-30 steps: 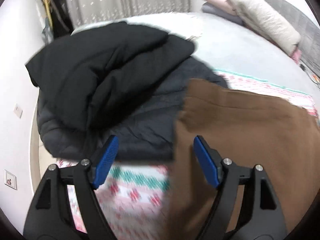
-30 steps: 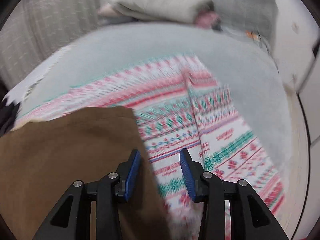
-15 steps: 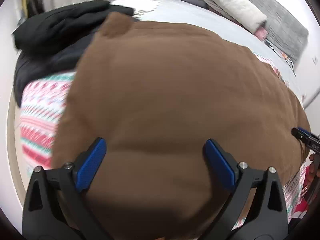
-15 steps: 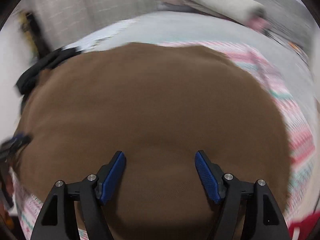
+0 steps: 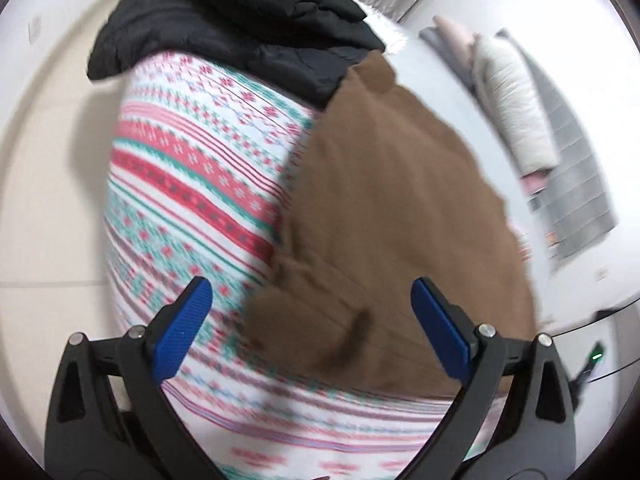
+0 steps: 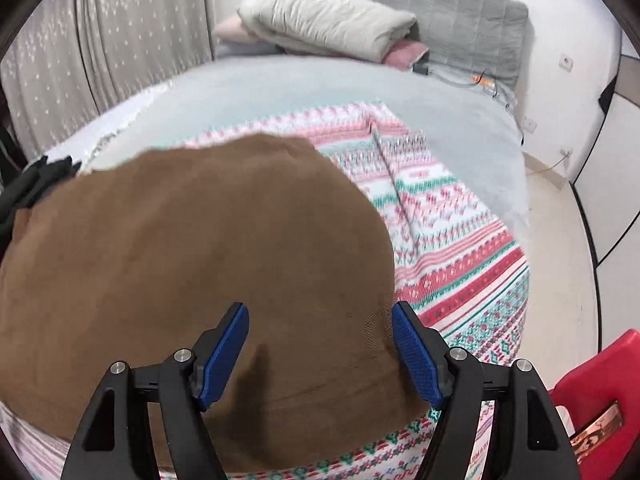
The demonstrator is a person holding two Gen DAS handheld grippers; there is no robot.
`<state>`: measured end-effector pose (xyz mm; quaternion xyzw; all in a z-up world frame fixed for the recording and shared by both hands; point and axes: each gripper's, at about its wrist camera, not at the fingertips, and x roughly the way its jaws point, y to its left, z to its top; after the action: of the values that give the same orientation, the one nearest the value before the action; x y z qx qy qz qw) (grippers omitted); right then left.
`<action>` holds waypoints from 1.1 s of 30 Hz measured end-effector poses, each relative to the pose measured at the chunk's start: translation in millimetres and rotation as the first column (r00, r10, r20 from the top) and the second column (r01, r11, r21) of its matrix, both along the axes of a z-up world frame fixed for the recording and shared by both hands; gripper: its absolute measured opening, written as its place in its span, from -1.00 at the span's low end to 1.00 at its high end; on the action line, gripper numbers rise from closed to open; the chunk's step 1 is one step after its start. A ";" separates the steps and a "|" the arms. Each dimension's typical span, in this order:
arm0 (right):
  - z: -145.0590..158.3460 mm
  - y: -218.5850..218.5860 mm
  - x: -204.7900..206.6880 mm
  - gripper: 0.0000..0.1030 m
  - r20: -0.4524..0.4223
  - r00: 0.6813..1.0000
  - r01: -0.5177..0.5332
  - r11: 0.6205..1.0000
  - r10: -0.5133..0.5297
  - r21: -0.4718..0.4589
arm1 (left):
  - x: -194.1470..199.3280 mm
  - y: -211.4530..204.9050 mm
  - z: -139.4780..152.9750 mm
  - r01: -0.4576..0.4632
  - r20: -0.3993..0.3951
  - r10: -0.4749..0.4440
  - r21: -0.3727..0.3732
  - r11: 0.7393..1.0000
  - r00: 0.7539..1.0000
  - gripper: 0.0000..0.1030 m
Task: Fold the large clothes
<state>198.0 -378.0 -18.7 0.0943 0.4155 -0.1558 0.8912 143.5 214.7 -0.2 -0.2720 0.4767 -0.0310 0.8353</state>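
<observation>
A large brown garment [image 5: 392, 208] lies spread on a red, green and white patterned blanket [image 5: 192, 168] on the bed. It also shows in the right wrist view [image 6: 192, 248]. My left gripper [image 5: 316, 328] is open and empty, just above the garment's near left corner. My right gripper [image 6: 320, 352] is open and empty, above the garment's near right edge. Neither touches the cloth as far as I can tell.
A pile of black jackets [image 5: 240, 16] lies at the far left of the bed, beside the brown garment. Folded bedding and pillows [image 6: 320, 20] lie by the grey headboard [image 6: 472, 20]. A red object [image 6: 596, 396] stands at the right bed edge.
Both grippers have pulled back toward the near edge of the bed. The left view has swung left, so the blanket and black jackets show again. Both stay open.
</observation>
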 end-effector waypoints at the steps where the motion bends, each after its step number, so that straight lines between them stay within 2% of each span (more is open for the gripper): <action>1: 6.9 4.4 -5.4 0.45 0.027 0.999 -0.025 1.000 0.025 0.012 | -2.6 -8.2 -2.7 -0.002 -0.009 0.002 -0.035 0.999 1.000 0.93; 4: 21.6 20.2 -17.4 0.46 0.092 0.992 -0.088 0.995 0.083 0.056 | -12.1 -16.5 -23.8 -0.045 -0.103 0.026 -0.187 0.981 0.994 0.93; 6: 25.6 33.4 -18.2 0.47 0.123 0.985 -0.132 0.990 0.125 0.054 | -14.8 -21.4 -37.5 -0.066 -0.148 0.030 -0.246 0.967 0.989 0.93; 7: 26.0 37.1 -17.1 0.47 0.128 0.982 -0.145 0.988 0.137 0.052 | -15.7 -26.2 -42.2 -0.071 -0.145 0.033 -0.261 0.963 0.989 0.93; 10: 22.7 59.9 -13.1 0.47 0.118 0.975 -0.191 0.981 0.187 0.032 | -14.1 -42.8 -41.0 -0.062 -0.095 0.041 -0.224 0.973 0.995 0.93; 13: 16.1 79.1 -9.7 0.47 0.101 0.966 -0.243 0.970 0.240 0.025 | -7.5 -61.4 -49.7 -0.042 -0.087 0.022 -0.242 0.969 0.996 0.93; 16: 7.6 93.3 -6.1 0.47 0.095 0.953 -0.291 0.957 0.288 0.017 | 1.3 -72.5 -51.2 -0.057 -0.059 0.045 -0.219 0.974 0.997 0.95; 20: 3.8 116.6 -7.5 0.47 0.099 0.932 -0.349 0.937 0.348 -0.011 | 11.6 -71.9 -58.6 -0.136 -0.006 0.139 -0.270 0.953 0.990 0.95; 23: 0.2 128.2 -7.9 0.47 0.114 0.917 -0.381 0.924 0.381 -0.023 | 17.8 -80.3 -59.3 -0.185 0.039 0.200 -0.241 0.953 0.979 0.95; 24: -2.3 134.3 -6.8 0.47 0.111 0.912 -0.394 0.919 0.394 -0.031 | 19.6 -84.4 -59.1 -0.195 0.052 0.211 -0.219 0.956 0.976 0.89; 26: -5.9 141.4 -5.0 0.47 0.108 0.903 -0.415 0.909 0.416 -0.032 | 22.0 -88.6 -60.5 -0.224 0.066 0.240 -0.187 0.957 0.969 0.42; 27: -6.9 143.9 -5.1 0.47 0.111 0.899 -0.424 0.905 0.424 -0.028 | 22.2 -86.2 -63.0 -0.231 0.068 0.249 -0.204 0.951 0.966 0.01; 28: -7.8 147.7 -4.8 0.47 0.114 0.890 -0.442 0.897 0.441 -0.020 | 23.6 -84.5 -64.6 -0.242 0.062 0.261 -0.223 0.944 0.963 -0.17; 29: -8.5 151.1 -4.5 0.46 0.115 0.882 -0.458 0.889 0.456 -0.011 | 22.9 -85.4 -61.4 -0.247 0.070 0.267 -0.217 0.945 0.961 -0.26; 31: -8.6 154.5 -5.2 0.43 0.121 0.871 -0.479 0.878 0.476 0.004 | 18.5 -95.8 -38.6 -0.209 0.157 0.229 -0.133 0.969 0.961 -0.48; 33: -10.2 158.0 -4.8 0.21 0.115 0.860 -0.503 0.864 0.498 0.019 | 15.0 -114.6 -9.1 -0.160 0.276 0.158 -0.017 0.987 0.948 -0.52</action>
<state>193.2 -220.0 -28.8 0.0128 0.3813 0.0962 0.9194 158.5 100.1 -9.3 -0.3003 0.3320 -0.0001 0.8942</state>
